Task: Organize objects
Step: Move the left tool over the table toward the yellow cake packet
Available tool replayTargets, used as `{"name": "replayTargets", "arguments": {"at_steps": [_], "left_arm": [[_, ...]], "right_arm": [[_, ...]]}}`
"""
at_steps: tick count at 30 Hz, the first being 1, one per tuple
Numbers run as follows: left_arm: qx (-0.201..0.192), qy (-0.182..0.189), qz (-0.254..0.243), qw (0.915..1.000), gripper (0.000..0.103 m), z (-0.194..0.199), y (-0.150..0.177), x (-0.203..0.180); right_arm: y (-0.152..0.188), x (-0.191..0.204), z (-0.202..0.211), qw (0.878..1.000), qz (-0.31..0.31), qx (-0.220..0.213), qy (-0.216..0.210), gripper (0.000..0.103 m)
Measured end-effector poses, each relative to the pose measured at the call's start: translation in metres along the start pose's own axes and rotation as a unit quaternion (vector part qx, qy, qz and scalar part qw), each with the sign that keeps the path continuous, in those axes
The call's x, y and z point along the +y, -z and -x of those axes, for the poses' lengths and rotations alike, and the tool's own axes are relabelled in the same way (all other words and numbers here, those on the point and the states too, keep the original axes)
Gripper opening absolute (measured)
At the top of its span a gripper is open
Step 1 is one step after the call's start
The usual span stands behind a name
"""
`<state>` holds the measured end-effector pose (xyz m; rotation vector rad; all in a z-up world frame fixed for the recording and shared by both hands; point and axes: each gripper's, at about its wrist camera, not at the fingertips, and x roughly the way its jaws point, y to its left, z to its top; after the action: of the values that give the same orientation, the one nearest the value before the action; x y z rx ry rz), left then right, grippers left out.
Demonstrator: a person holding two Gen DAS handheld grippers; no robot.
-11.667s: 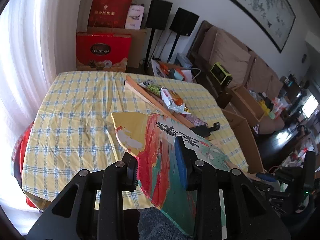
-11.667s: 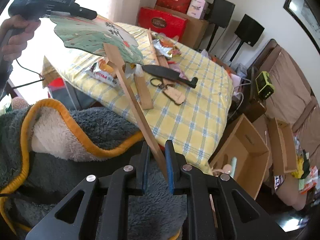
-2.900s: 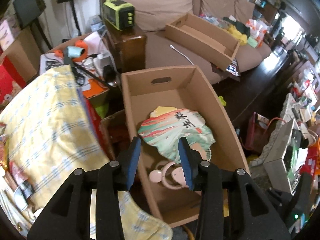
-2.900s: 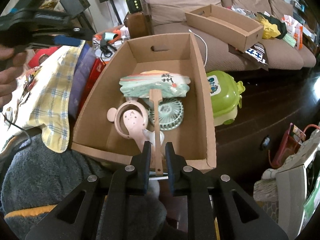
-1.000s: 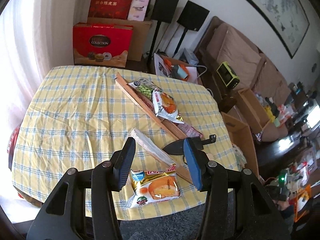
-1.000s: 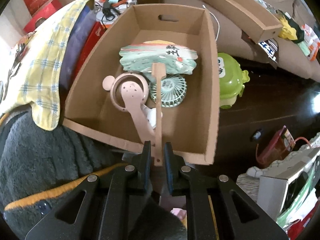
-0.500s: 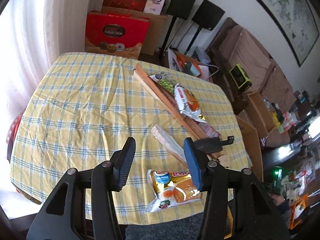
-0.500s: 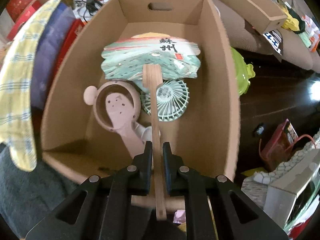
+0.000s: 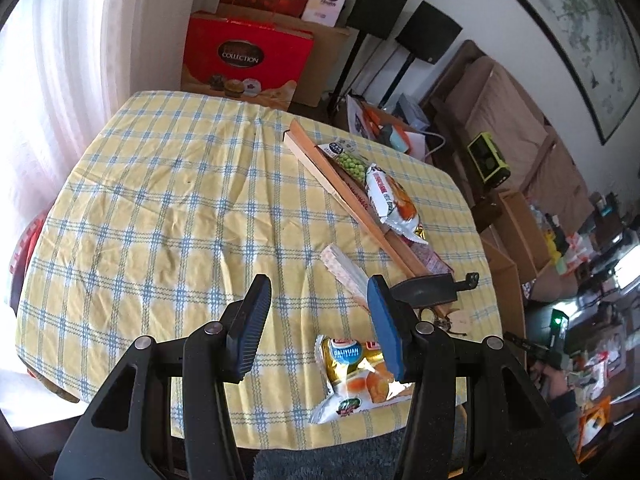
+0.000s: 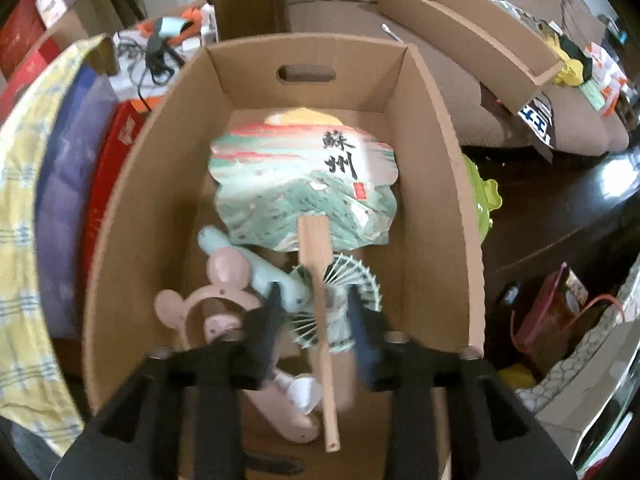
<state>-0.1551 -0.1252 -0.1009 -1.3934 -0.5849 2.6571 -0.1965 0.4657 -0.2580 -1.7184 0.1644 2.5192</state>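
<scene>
Jaws of the right gripper (image 10: pixel 314 320) have just been opening and are standing clear of the wooden handle (image 10: pixel 320 320) between them, so the painted paddle fan (image 10: pixel 306 178) is being released into the cardboard box (image 10: pixel 440 200), where it is lying on a mint handheld fan (image 10: pixel 340 300) and a pink handheld fan (image 10: pixel 218 320). The placing step is being judged as finishing. The left gripper (image 9: pixel 316 332) is being held open and empty above the checked worktop (image 9: pixel 160 208), just over a gold snack packet (image 9: pixel 356 376) and beside a folded fan (image 9: pixel 344 268). Next, one remaining item is probably being targeted; lowering and closing would be called for.
</scene>
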Motion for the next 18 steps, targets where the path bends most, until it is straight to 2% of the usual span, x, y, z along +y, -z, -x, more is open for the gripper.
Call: {"name": "replayTargets", "arguments": {"at_steps": [4,6,7,10,11,13,15,17,18], "left_arm": [[0.021,0.004,-0.006,0.9998,0.049,-0.002,0.009,-0.005],[0.033,0.012,-0.012,0.9993,0.056,-0.003,0.017,-0.011],[0.037,0.019,-0.016,0.9990,0.056,-0.004,0.021,-0.014],[0.045,0.060,-0.036,0.9965,0.062,-0.004,0.036,-0.029],[0.046,0.063,-0.041,0.9961,0.069,-0.005,0.041,-0.033],[0.044,0.064,-0.053,0.9956,0.073,-0.006,0.052,-0.044],[0.034,0.050,-0.061,0.9963,0.084,-0.005,0.060,-0.052],[0.019,0.035,-0.060,0.9974,0.089,-0.003,0.068,-0.058],[0.015,0.031,-0.062,0.9975,0.096,-0.003,0.070,-0.061]], "right_arm": [[0.025,0.000,0.026,1.000,-0.004,-0.010,-0.012,0.041],[0.041,-0.002,0.044,0.999,-0.019,-0.022,-0.021,0.051],[0.047,-0.003,0.050,0.999,-0.025,-0.027,-0.024,0.061],[0.064,-0.005,0.064,0.997,-0.058,-0.036,-0.036,0.077],[0.067,-0.005,0.066,0.996,-0.066,-0.033,-0.045,0.077],[0.071,-0.003,0.070,0.996,-0.072,-0.029,-0.053,0.077],[0.075,0.000,0.079,0.995,-0.067,-0.035,-0.057,0.078],[0.080,-0.002,0.091,0.995,-0.072,-0.048,-0.051,0.080],[0.084,-0.006,0.097,0.994,-0.079,-0.056,-0.046,0.080]]}}
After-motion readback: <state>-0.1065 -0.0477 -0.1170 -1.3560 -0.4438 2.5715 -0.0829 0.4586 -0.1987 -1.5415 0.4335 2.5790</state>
